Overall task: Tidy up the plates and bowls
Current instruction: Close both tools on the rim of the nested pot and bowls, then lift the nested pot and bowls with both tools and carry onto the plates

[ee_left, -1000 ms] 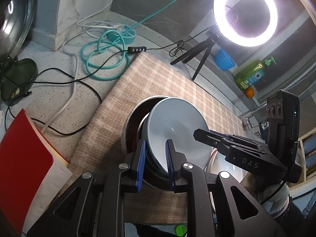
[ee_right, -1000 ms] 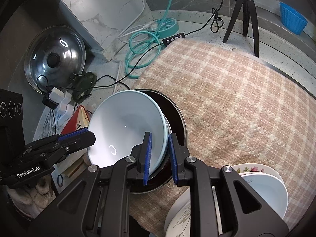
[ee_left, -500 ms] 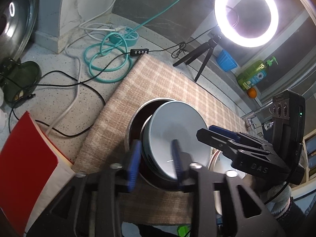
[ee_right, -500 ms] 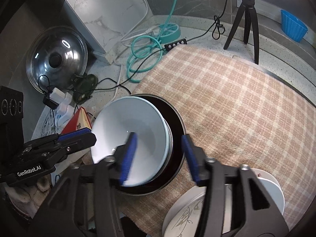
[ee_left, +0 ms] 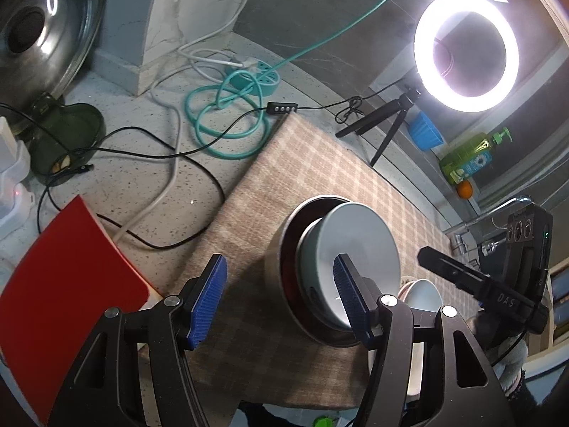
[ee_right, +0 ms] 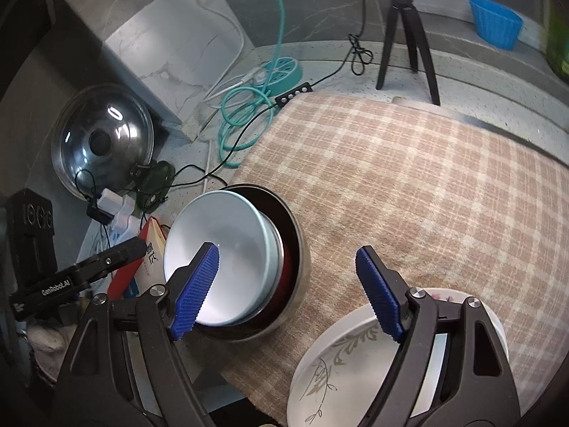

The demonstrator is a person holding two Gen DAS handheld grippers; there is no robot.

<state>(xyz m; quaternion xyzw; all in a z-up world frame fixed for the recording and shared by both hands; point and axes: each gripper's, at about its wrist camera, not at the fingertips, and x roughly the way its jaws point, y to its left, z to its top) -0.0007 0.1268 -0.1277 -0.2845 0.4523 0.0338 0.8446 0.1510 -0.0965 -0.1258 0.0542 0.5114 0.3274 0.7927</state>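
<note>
A pale blue bowl [ee_left: 359,242] [ee_right: 227,245] sits nested in a metal bowl with a dark red inside [ee_left: 284,267] [ee_right: 295,249] on the checked cloth [ee_right: 426,185]. My left gripper [ee_left: 277,291] is open, its fingers apart above the bowls' near side, holding nothing. My right gripper [ee_right: 288,288] is open and empty above the cloth beside the bowls. A stack of white patterned plates [ee_right: 338,366] lies under the right gripper, and also shows in the left wrist view [ee_left: 423,291].
A red book [ee_left: 67,284] lies left of the cloth. Cables and a teal hose [ee_left: 220,124] cover the counter behind. A pot lid [ee_right: 99,142] leans on the wall. A ring light on a tripod [ee_left: 466,53], a blue cup [ee_right: 494,21] and a soap bottle [ee_left: 469,156] stand at the back.
Both grippers were shut on the pale blue bowl's rim; they have opened wide and drawn back and up. The bowl now rests in the metal bowl.
</note>
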